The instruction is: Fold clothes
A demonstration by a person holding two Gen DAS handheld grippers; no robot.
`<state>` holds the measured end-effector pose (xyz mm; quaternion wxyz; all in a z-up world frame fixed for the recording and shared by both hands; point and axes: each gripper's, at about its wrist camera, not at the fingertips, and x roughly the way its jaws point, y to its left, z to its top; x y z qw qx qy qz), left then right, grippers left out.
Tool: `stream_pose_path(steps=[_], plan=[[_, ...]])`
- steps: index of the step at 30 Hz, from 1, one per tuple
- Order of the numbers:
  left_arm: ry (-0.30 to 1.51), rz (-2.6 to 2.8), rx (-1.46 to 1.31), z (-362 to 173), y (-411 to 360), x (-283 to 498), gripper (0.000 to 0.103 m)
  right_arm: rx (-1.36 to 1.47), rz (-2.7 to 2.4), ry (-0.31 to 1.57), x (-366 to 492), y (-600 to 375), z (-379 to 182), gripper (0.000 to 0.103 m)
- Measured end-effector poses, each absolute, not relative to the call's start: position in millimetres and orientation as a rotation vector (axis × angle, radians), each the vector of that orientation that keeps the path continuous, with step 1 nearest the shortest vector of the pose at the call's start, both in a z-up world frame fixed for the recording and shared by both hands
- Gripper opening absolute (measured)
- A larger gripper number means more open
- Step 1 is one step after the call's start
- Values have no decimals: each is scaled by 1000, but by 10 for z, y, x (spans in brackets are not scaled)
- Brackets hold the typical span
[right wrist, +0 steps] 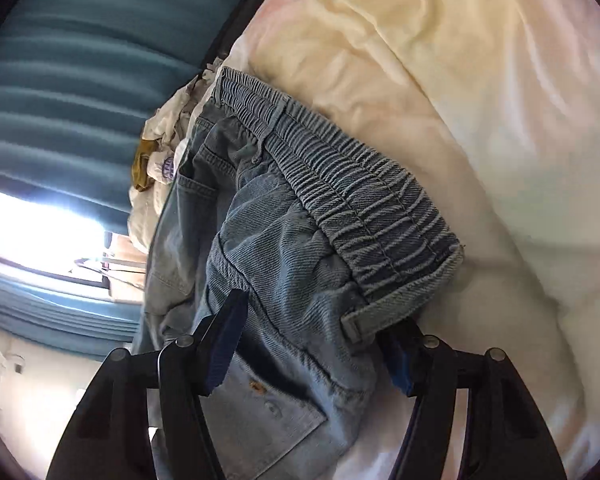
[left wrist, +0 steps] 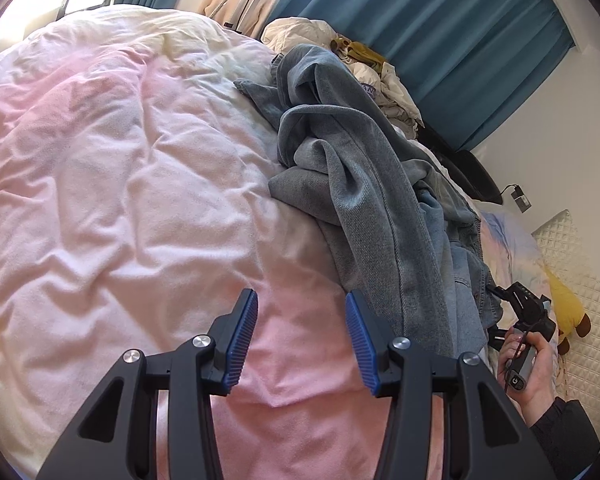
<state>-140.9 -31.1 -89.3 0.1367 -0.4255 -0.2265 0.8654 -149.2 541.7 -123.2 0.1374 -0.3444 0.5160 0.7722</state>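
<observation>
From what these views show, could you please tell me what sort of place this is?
Most likely a bedroom. A rumpled pink duvet covers a bed, teal curtains hang by a window, and jeans lie on it beside a heap of other clothes waiting to be folded.

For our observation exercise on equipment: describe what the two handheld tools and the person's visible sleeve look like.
Both the left tool and the right tool have black angular frames with silver round pivot pins, and ribbed blue pads line the fingers. The right hand wears a dark sleeve and grips a grey handle.
</observation>
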Motion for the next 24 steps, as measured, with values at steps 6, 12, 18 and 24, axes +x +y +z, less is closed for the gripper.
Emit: stream_pose_path(steps=[6, 12, 18, 24], plan=[[-658, 2507, -1256, -981, -296, -1471, 47, -891, 2389, 1073, -1530, 5280, -827, 12], [-658, 2506, -1243, -990, -288, -1467, 47, -628, 2429, 857, -1344, 5283, -260, 9], [-666, 2517, -1225, -968, -291, -1478, 47, -811, 2178, 1064, -1203, 5780, -841, 9], [-604, 2546, -1215, -920, -235, -1489, 47, -932, 2149, 1035, -1173, 5763, -992, 18]])
